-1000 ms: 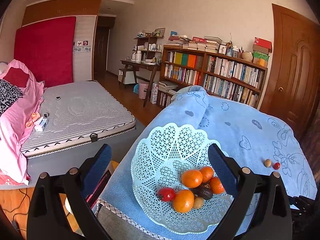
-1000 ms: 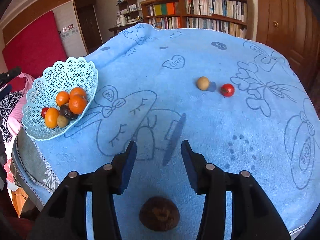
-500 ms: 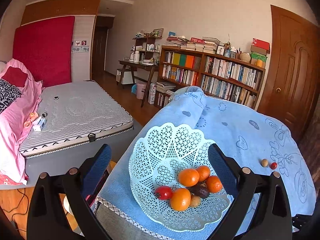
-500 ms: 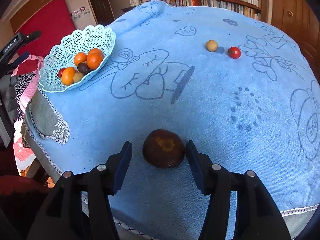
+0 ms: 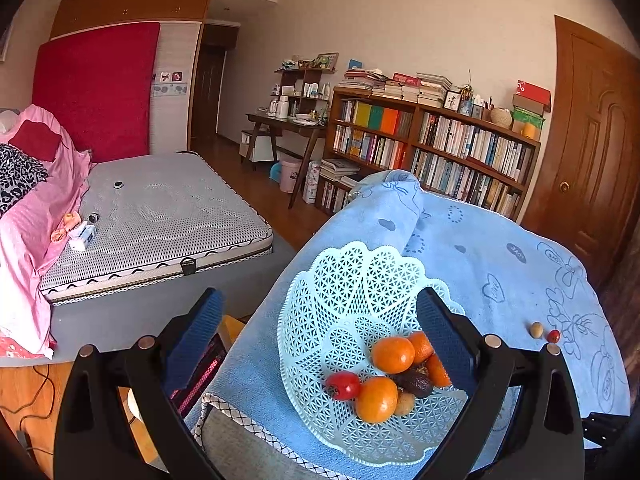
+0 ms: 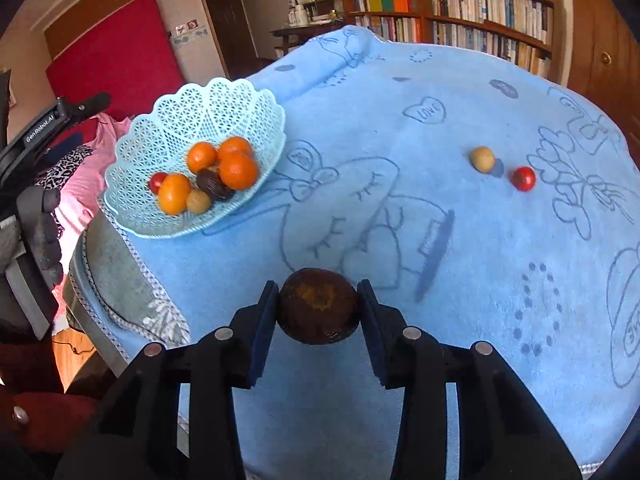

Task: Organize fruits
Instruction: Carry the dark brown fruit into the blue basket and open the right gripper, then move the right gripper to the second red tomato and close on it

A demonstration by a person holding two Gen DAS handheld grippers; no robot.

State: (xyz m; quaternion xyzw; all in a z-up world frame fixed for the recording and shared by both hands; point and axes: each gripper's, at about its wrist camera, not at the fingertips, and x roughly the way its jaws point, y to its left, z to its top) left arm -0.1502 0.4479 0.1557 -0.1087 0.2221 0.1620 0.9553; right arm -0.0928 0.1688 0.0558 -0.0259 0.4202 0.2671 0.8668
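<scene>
My right gripper [image 6: 318,308] is shut on a dark brown round fruit [image 6: 318,306], both pads pressing its sides just above the blue towel [image 6: 400,220]. A pale blue lattice basket [image 6: 200,108] sits at the table's left edge and holds several fruits: oranges [image 6: 238,170], a red one, a dark one and a tan one. A tan fruit [image 6: 482,159] and a red fruit [image 6: 523,178] lie loose on the towel at the right. My left gripper [image 5: 320,324] stands open, hovering over the basket [image 5: 320,300] with nothing between its fingers.
The towel-covered table drops off at its left and near edges, with a grey cloth [image 6: 116,276] hanging there. A bed [image 5: 160,216], a bookshelf [image 5: 432,152] and a wooden door [image 5: 592,148] stand beyond the table. A gloved hand [image 6: 40,232] holds the left gripper.
My right gripper came down around the dark brown fruit and closed on it. The left gripper drifted slightly, staying open above the basket.
</scene>
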